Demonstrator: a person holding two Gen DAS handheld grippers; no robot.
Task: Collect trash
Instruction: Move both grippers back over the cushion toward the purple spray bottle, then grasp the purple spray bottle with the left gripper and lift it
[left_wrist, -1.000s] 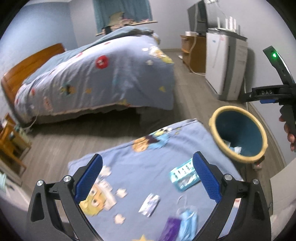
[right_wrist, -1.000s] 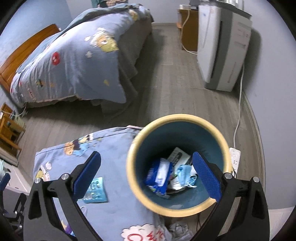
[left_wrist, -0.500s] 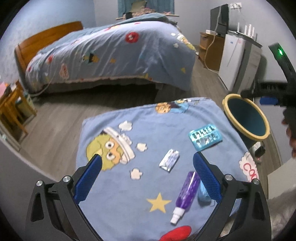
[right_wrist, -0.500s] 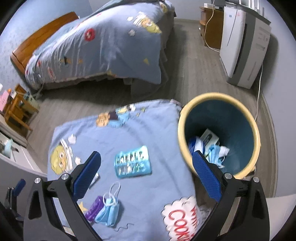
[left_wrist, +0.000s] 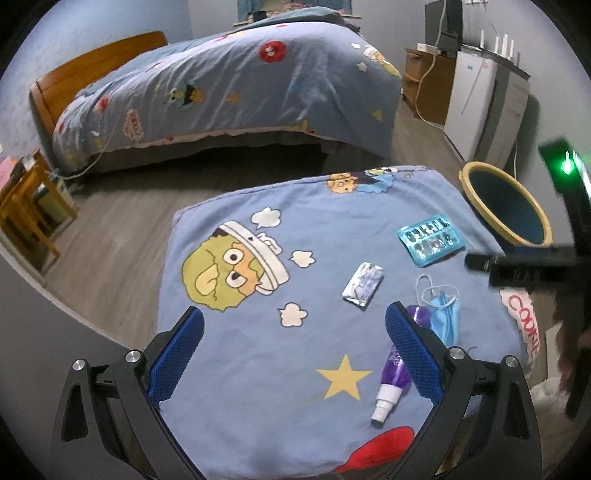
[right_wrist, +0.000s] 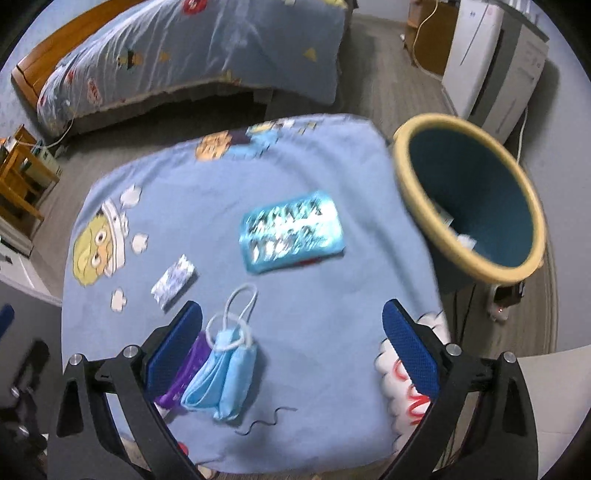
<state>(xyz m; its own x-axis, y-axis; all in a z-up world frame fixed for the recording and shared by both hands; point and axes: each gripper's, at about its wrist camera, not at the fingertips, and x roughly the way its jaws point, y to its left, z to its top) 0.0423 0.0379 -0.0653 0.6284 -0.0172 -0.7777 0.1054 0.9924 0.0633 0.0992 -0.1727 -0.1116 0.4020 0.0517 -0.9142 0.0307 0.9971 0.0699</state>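
Note:
Trash lies on a table under a blue cartoon cloth (left_wrist: 258, 369): a teal blister pack (left_wrist: 430, 239) (right_wrist: 291, 232), a silver wrapper (left_wrist: 362, 284) (right_wrist: 173, 282), a folded blue face mask (left_wrist: 443, 314) (right_wrist: 225, 380) and a purple spray bottle (left_wrist: 397, 369) (right_wrist: 188, 369). The bin (left_wrist: 504, 203) (right_wrist: 469, 199), yellow-rimmed with a dark blue inside, stands right of the table with trash in it. My left gripper (left_wrist: 293, 350) is open and empty above the near cloth. My right gripper (right_wrist: 291, 347) is open and empty above the mask; its body shows in the left wrist view (left_wrist: 535, 262).
A bed (left_wrist: 229, 85) with a blue cartoon duvet stands beyond the table. A white appliance (left_wrist: 487, 107) and a wooden cabinet (left_wrist: 428, 85) line the right wall. A wooden stand (left_wrist: 26, 206) is at the left. A power strip (right_wrist: 506, 299) lies beside the bin.
Both grippers have pulled back from the bin toward the table. The right gripper swung left from over the bin to over the mask and blister pack. Both stayed open.

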